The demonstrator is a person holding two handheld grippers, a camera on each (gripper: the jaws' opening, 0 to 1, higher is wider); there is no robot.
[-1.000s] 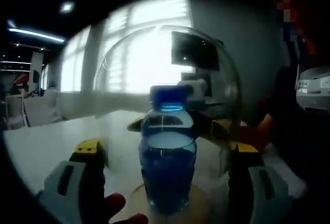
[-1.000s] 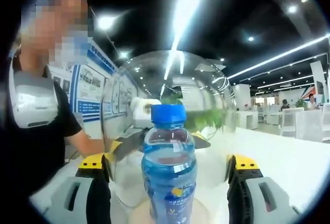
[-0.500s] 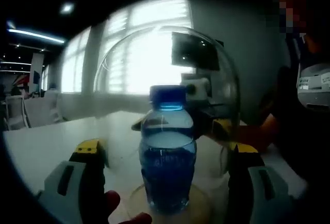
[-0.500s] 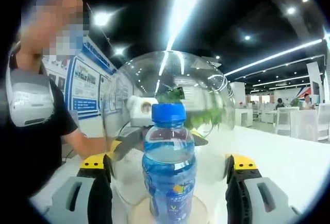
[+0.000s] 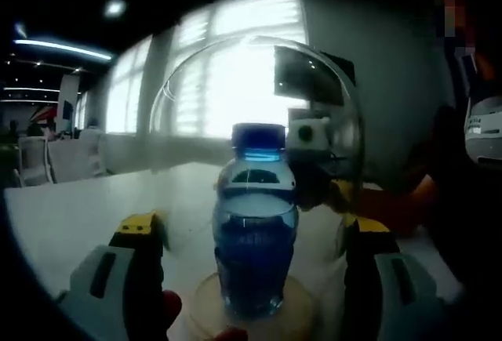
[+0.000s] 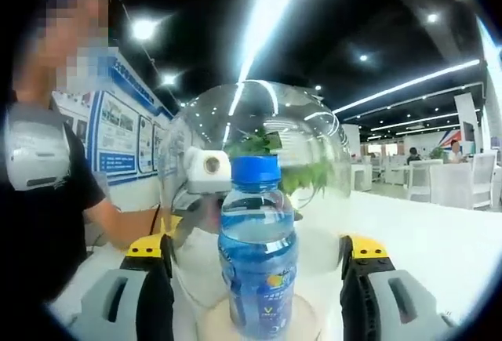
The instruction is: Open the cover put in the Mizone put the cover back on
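Left gripper view: the left hand-held gripper has its jaws spread wide on either side of a blue bottle; the bottle stands upright on a round pale base on the white desk; a clear dome cover rises over it, lower rim not discernible; the other hand-held gripper shows beyond the dome.

Right gripper view: the right hand-held gripper, jaws wide, flanks the same bottle, blue cap on; the dome encloses it; a person's forearm reaches in from the left.
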